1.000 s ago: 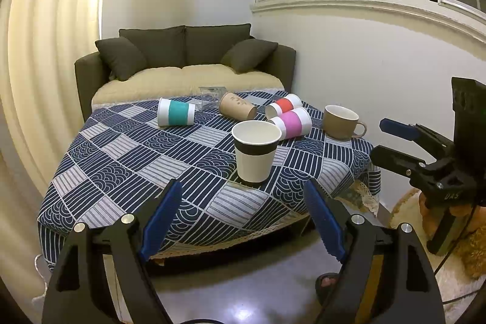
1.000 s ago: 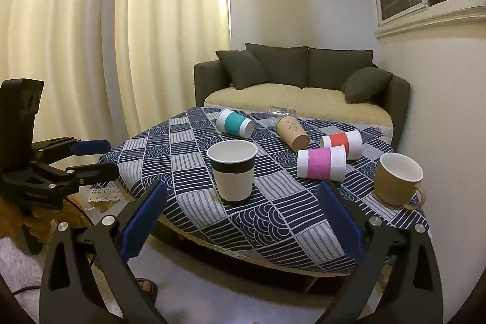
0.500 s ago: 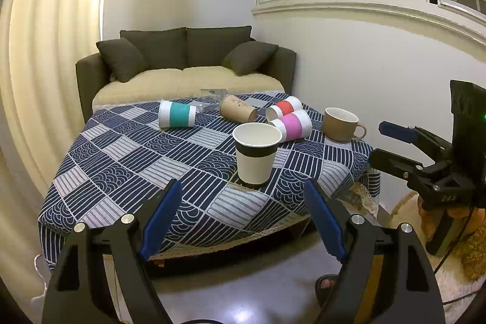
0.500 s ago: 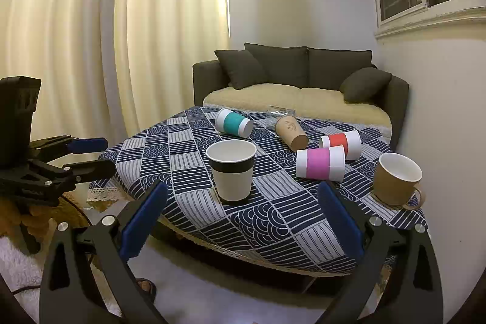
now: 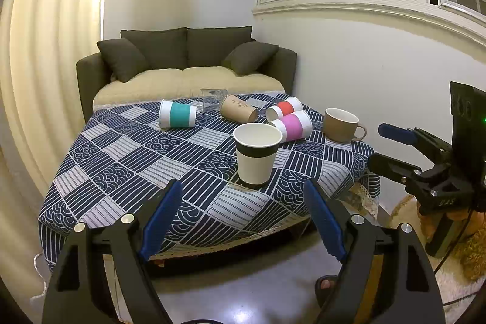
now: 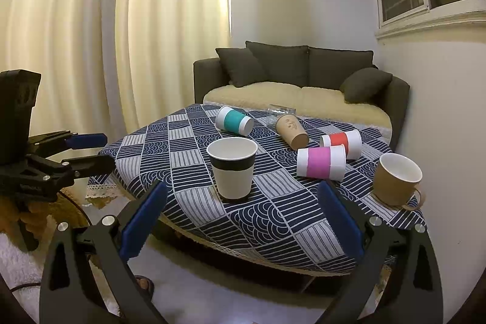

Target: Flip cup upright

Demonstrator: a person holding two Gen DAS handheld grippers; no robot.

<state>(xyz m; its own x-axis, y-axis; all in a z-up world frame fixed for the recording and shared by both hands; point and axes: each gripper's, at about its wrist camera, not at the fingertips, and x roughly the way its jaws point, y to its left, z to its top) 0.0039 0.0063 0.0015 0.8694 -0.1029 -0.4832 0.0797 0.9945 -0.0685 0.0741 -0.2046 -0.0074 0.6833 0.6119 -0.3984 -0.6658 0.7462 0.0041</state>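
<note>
A white paper cup with a black band (image 5: 257,153) stands upright near the table's front edge; it also shows in the right wrist view (image 6: 232,167). Cups lie on their sides behind it: teal-banded (image 5: 177,118), plain brown (image 5: 238,109), red-banded (image 5: 284,108) and pink-banded (image 5: 291,126). A clear glass (image 5: 213,97) lies on its side at the back. My left gripper (image 5: 243,213) is open and empty, short of the table. My right gripper (image 6: 241,210) is open and empty, also short of the table.
A brown mug (image 5: 340,125) stands upright at the table's right edge. The table has a blue patterned cloth (image 5: 127,160). A dark sofa (image 5: 185,63) stands behind it, curtains (image 6: 91,35) to the left, a wall (image 5: 379,56) to the right.
Both grippers have drifted slightly; the view of the table shifts a little. No cup has moved.
</note>
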